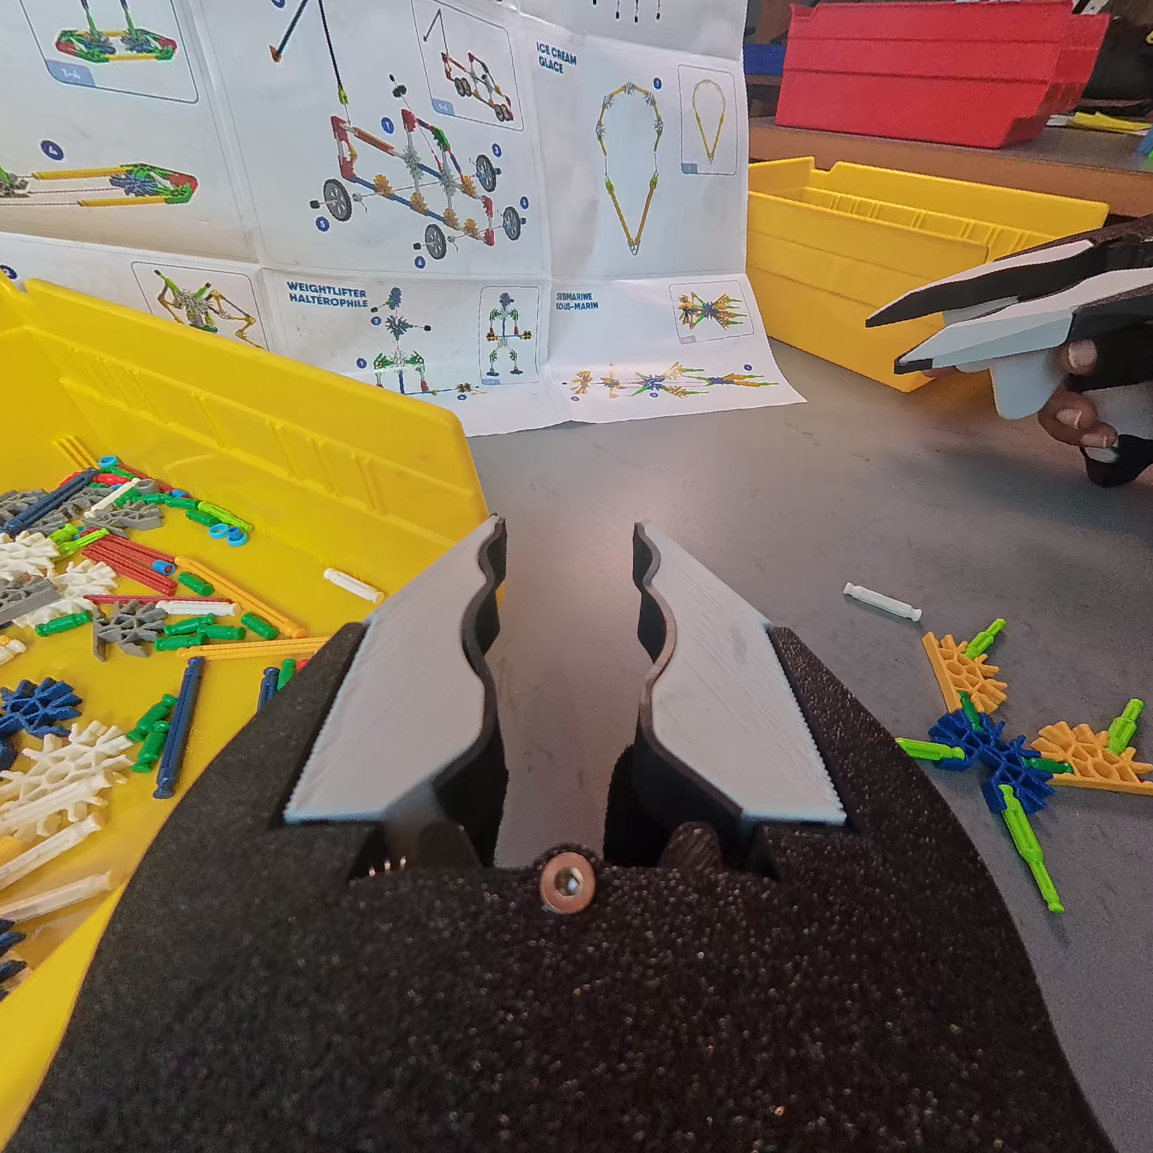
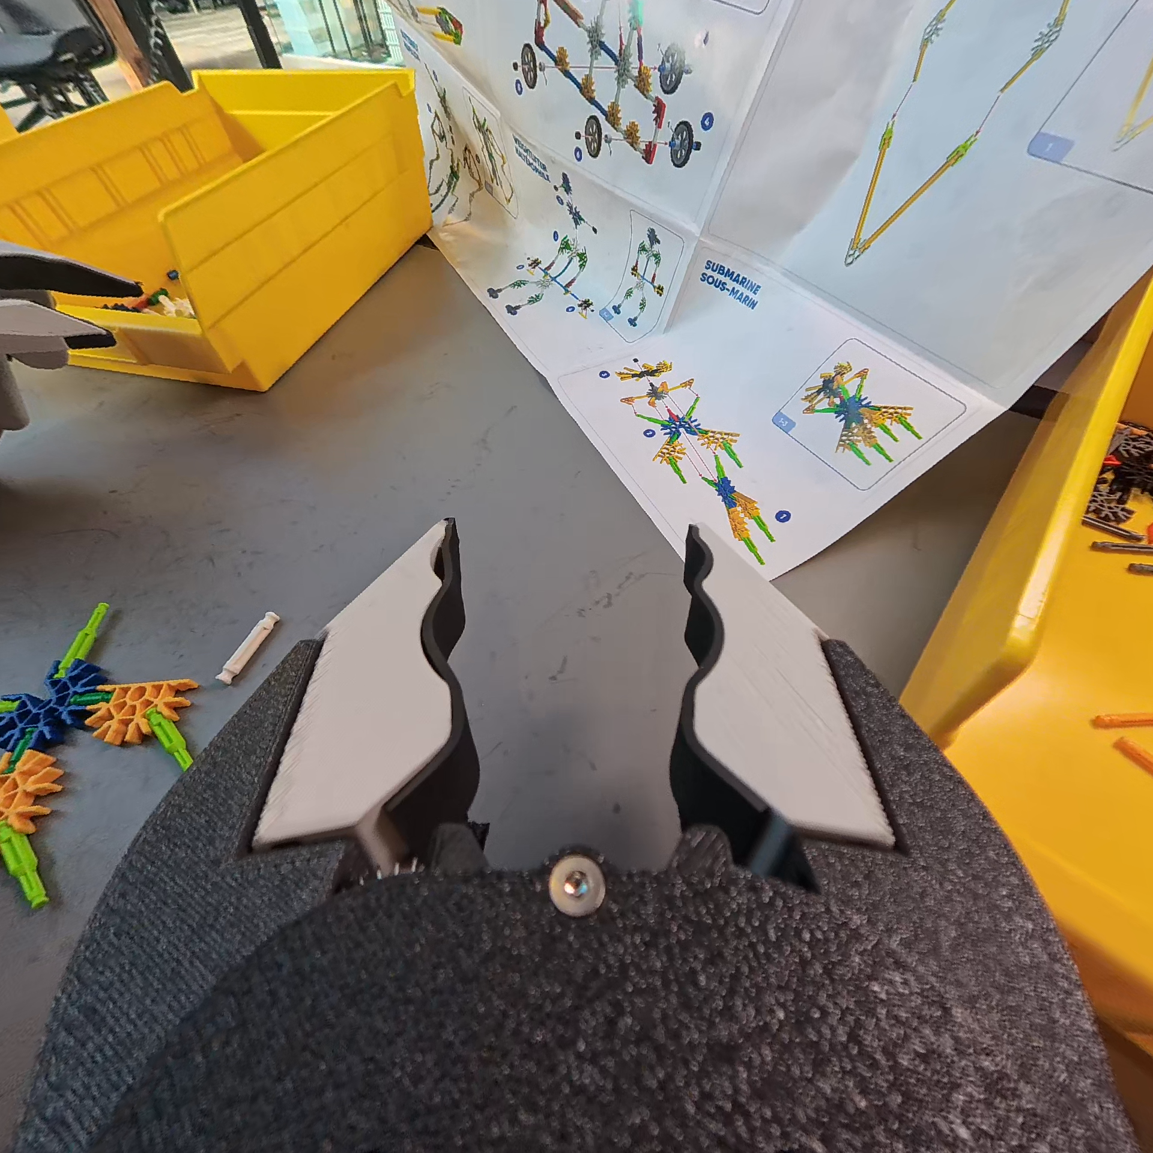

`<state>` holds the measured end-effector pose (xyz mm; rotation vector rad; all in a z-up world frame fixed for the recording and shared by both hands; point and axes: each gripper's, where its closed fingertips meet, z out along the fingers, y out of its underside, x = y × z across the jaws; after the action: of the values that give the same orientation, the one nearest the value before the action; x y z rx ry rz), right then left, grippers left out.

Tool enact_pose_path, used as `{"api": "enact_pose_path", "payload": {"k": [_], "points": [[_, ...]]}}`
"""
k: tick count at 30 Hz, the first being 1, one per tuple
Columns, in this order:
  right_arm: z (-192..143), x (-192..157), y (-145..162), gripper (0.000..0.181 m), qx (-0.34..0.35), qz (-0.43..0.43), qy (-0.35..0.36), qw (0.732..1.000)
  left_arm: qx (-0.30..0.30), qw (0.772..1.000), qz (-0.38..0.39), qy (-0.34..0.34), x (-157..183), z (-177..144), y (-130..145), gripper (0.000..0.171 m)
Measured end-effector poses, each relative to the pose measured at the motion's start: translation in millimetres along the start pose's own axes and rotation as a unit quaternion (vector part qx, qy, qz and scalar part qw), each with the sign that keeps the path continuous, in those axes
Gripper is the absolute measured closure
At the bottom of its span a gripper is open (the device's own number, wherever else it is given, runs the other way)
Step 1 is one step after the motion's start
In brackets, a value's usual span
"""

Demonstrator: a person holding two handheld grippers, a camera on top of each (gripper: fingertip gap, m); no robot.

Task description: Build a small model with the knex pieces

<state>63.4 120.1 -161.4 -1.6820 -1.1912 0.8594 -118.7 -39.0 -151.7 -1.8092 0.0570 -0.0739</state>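
Observation:
My left gripper [image 1: 568,530] is open and empty, hovering over the grey table beside a yellow bin [image 1: 349,437] of loose rods and connectors. My right gripper [image 2: 569,530] is open and empty above bare table, near the edge of an instruction sheet [image 2: 811,281]. A small assembly of blue and orange connectors with green rods [image 1: 1004,749] lies on the table right of the left gripper; it also shows in the right wrist view [image 2: 68,724]. A white rod [image 1: 881,602] lies loose beside it, also in the right wrist view [image 2: 248,647]. The right gripper also shows in the left wrist view [image 1: 883,343].
The instruction sheet [image 1: 437,218] stands propped at the back. A second yellow bin [image 1: 873,249] sits at the right rear, with red bins [image 1: 923,68] behind it. In the right wrist view a yellow bin [image 2: 1029,624] with parts is close on the right.

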Motion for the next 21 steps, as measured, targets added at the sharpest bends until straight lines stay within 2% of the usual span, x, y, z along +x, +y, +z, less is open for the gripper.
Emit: {"api": "enact_pose_path", "payload": {"k": [21], "points": [[1.0, -2.7, 0.7, 0.111, -0.002, -0.007, 0.002, 1.000, -0.003, 1.000, -0.001, 0.004, 1.4, -1.4, 0.8, 0.132]]}}
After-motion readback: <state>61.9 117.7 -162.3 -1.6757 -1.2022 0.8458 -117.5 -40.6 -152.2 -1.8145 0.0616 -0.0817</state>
